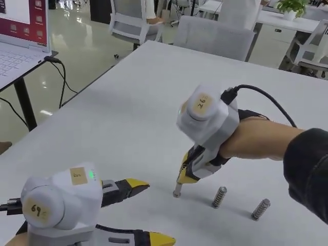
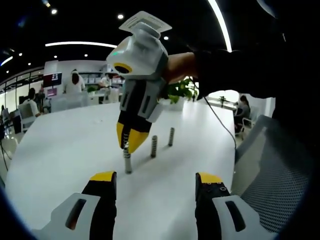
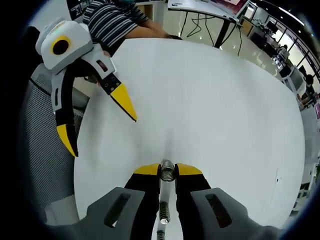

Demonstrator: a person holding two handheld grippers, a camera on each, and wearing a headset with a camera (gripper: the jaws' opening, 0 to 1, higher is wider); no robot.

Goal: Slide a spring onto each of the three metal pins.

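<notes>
Two finished pins (image 1: 219,197); third pin (image 1: 177,192) remains.
Right gripper (image 3: 167,169), clamped on spring (image 3: 168,175), should descend plumb; left gripper (image 2: 155,180) gapes.

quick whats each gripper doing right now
left gripper: open, holding nothing
right gripper: closed on a spring, tip down at a pin

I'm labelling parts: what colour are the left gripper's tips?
Yellow, on the left gripper, clearest in the left gripper view.
</notes>
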